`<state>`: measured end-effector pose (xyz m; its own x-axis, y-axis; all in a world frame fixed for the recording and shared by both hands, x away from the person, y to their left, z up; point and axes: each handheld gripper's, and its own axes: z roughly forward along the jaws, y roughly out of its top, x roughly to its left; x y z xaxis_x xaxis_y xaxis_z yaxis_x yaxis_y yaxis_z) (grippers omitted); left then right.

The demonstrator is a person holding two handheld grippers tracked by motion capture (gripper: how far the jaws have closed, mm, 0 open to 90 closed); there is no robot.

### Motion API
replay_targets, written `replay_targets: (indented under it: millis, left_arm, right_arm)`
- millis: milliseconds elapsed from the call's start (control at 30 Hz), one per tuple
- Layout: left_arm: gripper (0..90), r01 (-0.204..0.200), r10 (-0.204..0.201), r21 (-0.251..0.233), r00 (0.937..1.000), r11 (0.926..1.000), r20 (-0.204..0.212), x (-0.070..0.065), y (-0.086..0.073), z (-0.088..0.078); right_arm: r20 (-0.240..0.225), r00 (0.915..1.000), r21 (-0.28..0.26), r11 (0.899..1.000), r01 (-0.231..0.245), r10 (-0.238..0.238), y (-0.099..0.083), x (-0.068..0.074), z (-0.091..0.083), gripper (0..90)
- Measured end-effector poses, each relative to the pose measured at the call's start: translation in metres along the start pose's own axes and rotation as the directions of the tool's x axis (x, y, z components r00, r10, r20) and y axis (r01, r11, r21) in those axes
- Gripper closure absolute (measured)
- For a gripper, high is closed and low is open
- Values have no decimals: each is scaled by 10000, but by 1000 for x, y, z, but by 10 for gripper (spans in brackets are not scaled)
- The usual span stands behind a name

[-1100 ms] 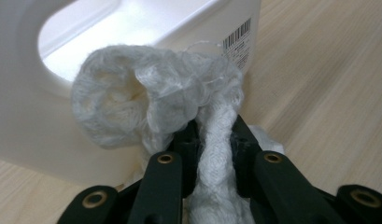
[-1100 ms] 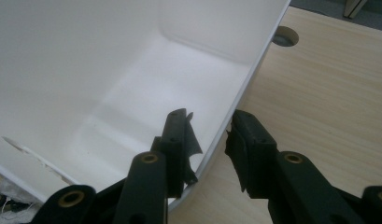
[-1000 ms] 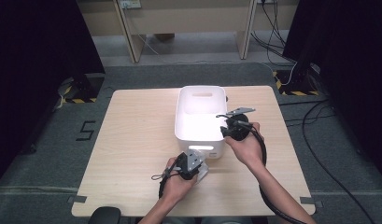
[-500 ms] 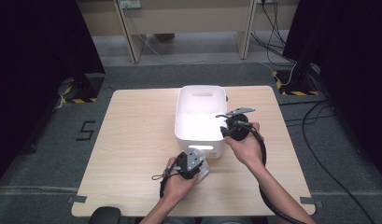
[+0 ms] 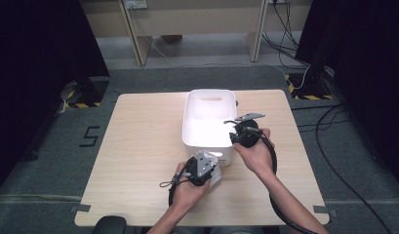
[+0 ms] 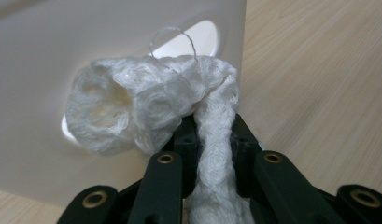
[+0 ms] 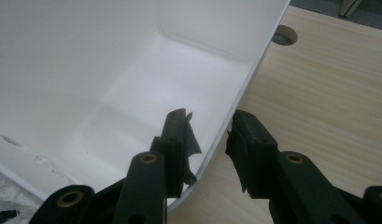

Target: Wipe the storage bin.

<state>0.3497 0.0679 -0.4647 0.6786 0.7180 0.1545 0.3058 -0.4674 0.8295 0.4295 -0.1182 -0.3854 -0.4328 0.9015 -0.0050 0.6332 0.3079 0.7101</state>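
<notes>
A light wooden table [image 5: 138,146] stands on grey carpet marked with a black "5" [image 5: 88,136]; no other writing is legible. A white rectangular plastic bin [image 5: 209,124] sits at the table's centre. The left gripper [image 5: 203,168] is clamped on a white knitted cloth bundle [image 6: 151,107], held just outside the bin's near wall by the handle slot [image 6: 198,37]. The right gripper [image 7: 209,135] straddles the bin's right rim, one jaw inside and one outside; whether the pads press on the wall cannot be told. Judged step: loading the cloth. The next move calls for lifting the bundle over the near rim while the bin stays steady.
</notes>
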Motion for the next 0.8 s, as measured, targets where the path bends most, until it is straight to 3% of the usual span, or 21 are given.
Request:
replay_targets:
  millis: [367, 633, 800]
  left_arm:
    - [776, -74, 69, -468, 9999, 9989, -98, -1, 20, -20]
    - [775, -23, 15, -621, 9999, 9981, -124, -1, 25, -23]
    - [775, -223, 211, -730, 9996, 9971, -166, -2, 32, -28]
  right_arm:
    - [-178, 9997, 33, 9998, -194, 194, 0, 2, 1, 661]
    - [-185, 9997, 18, 9998, -183, 184, 0, 2, 1, 660]
    - [-191, 9997, 29, 9999, -161, 161, 0, 2, 1, 659]
